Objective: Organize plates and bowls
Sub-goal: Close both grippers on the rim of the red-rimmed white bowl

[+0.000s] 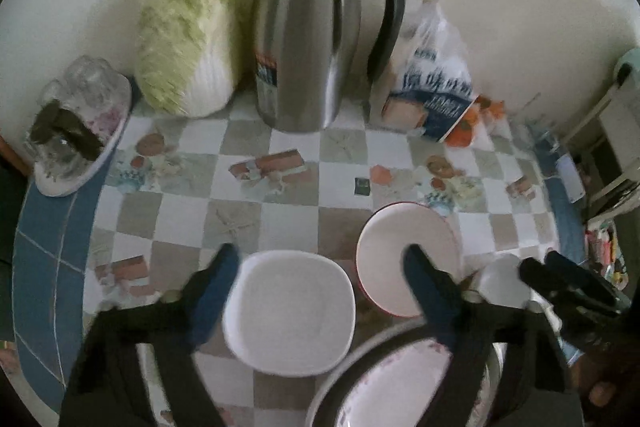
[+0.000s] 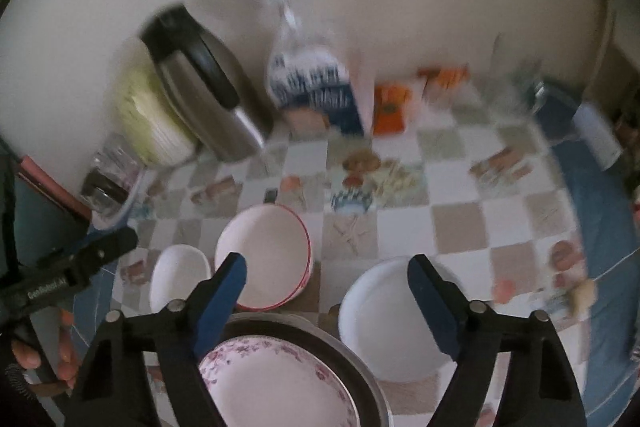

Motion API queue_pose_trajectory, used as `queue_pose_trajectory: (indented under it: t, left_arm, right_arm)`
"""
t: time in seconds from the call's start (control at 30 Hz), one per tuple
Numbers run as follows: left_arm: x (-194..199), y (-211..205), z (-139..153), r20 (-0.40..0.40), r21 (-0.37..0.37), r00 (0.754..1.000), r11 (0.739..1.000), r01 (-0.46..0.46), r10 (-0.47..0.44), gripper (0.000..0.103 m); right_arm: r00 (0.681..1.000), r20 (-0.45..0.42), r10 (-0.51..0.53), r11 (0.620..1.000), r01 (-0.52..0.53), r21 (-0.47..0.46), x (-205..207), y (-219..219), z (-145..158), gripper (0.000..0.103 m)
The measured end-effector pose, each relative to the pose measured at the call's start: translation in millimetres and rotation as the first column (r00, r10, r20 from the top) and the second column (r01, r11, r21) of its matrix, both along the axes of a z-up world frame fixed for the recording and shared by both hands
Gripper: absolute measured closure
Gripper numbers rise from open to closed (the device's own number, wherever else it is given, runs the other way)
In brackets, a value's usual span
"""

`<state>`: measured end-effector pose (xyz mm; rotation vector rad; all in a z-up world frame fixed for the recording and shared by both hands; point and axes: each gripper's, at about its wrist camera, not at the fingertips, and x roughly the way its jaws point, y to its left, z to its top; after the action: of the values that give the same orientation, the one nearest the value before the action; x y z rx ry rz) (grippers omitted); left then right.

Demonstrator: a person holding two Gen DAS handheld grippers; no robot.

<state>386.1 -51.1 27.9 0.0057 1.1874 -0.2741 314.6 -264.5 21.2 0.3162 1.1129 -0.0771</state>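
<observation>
Four pieces of tableware sit near you on the checked tablecloth [image 1: 280, 211], listed in turn.

Item one: square white plate [image 1: 289, 311], flat on the cloth, framed between the fingers of your left gripper [image 1: 320, 259]. Jaws stand wide and hold nothing; no pad touches the rim.

Item two: red-rimmed bowl [image 1: 394, 251], just beside the square plate, upright, its inside apparently bare. The left gripper's right-hand finger crosses in front of it.

Item three: round white bowl [image 2: 384, 323], apart from the red-rimmed one, partly behind one finger of your right gripper [image 2: 328, 267]. That gripper is also wide and empty.

Item four: floral plate [image 2: 276, 383], lying inside a metal basin [image 2: 372, 387] at the near edge, below both grippers.

Background stock, not for sorting: steel jug [image 1: 316, 43], cabbage [image 1: 184, 39], bread bag [image 1: 432, 67], glasses on a tray [image 1: 80, 131].

Handling notes, as judgement only. You appear to be choosing a first piece, with nothing stacked yet. Both views are smeared, so settle each hand before closing. A flat plate offers little to pinch: approach the rim at a corner, one finger over and one under. Bowls give a wall to grip; take it squarely so glazed ware does not slip. Keep your two grippers from crowding the same piece.
</observation>
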Motion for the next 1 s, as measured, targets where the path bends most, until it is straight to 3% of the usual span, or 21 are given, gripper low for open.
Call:
queue_pose_trajectory:
  t: [0.2, 0.37, 0.4, 0.47, 0.57, 0.67, 0.77, 1.0]
  left_arm:
    - [23.2, -25.0, -46.0, -0.098, 0.015, 0.994, 0.999, 0.051, -0.049, 0.029]
    - [31.9, -47.5, -66.2, -0.132, 0.052, 0.986, 0.992, 0.111, -0.104, 0.031]
    - [32.9, -50.0, -69.4, -0.142, 0.068, 0.984, 0.991, 0.116, -0.105, 0.034]
    - [34.3, -56.9, -76.7, -0.158, 0.100, 0.980, 0.985, 0.140, -0.123, 0.054]
    - [35.2, -63.0, -83.6, -0.162, 0.115, 0.976, 0.980, 0.162, -0.143, 0.060]
    - [36.5, -68.3, -91.2, -0.182, 0.126, 0.971, 0.976, 0.180, -0.155, 0.079]
    - [36.1, -72.5, -97.2, -0.190, 0.129, 0.967, 0.972, 0.195, -0.169, 0.087]
    - [34.7, -82.0, -101.4, -0.187, 0.114, 0.962, 0.969, 0.221, -0.197, 0.093]
  right_arm:
    - [0.995, -0.102, 0.019, 1.000, -0.016, 0.026, 31.4, 12.2, -53.3, 0.030]
    - [0.987, -0.157, 0.043, 0.999, -0.041, 0.014, 44.6, 21.3, -75.3, 0.045]
    - [0.985, -0.166, 0.047, 0.999, -0.046, 0.013, 46.4, 22.5, -78.8, 0.047]
    - [0.981, -0.188, 0.053, 0.999, -0.052, 0.013, 49.1, 24.1, -85.9, 0.056]
    - [0.978, -0.202, 0.058, 0.998, -0.052, 0.035, 51.7, 24.6, -93.8, 0.065]
    - [0.976, -0.206, 0.066, 0.997, -0.058, 0.043, 53.3, 25.4, -97.6, 0.075]
    - [0.975, -0.213, 0.062, 0.998, -0.055, 0.039, 54.1, 24.5, -100.6, 0.088]
    - [0.979, -0.198, 0.055, 0.998, -0.054, 0.009, 57.6, 20.6, -98.5, 0.095]
